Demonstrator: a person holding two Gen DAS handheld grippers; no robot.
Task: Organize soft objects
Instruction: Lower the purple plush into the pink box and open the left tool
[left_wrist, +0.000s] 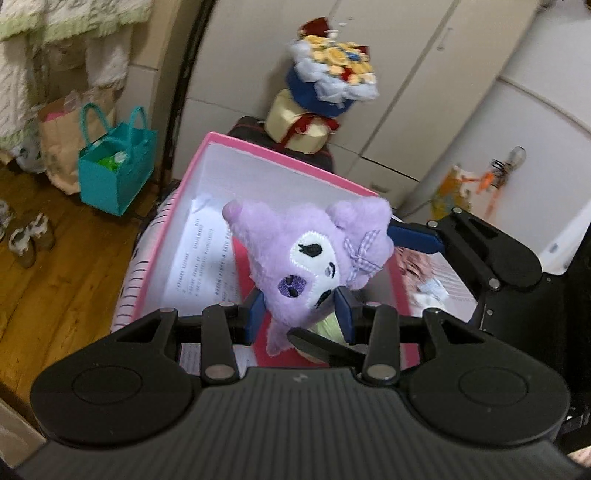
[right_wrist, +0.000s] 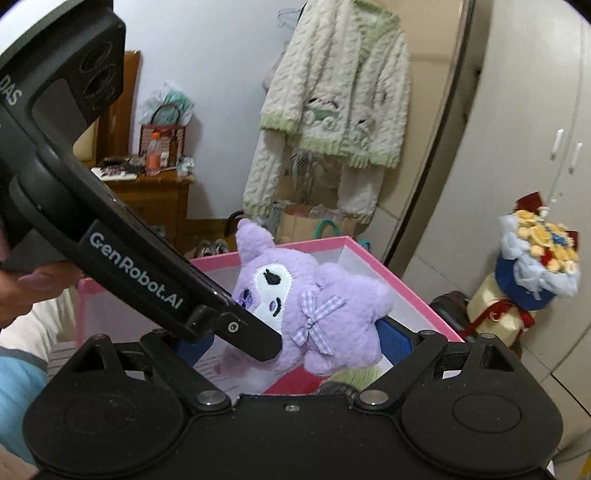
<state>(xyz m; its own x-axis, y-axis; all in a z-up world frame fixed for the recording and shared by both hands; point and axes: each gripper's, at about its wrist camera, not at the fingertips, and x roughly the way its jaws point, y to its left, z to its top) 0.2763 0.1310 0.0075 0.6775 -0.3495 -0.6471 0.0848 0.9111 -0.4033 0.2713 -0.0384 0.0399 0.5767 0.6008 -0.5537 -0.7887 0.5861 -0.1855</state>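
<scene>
The left gripper is clamped on the lower part of the purple plush, fingers pressing both sides, holding it over the open pink box. The right gripper stands wide apart around the plush; contact cannot be told. Bouquet at 12 o'clock beyond the box.

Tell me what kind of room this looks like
Probably a bedroom at home. A fluffy cream and green cardigan hangs by the wall, tall pale wardrobe doors stand behind a flower bouquet, and there is a wooden bedside cabinet with clutter on a wood floor.
</scene>
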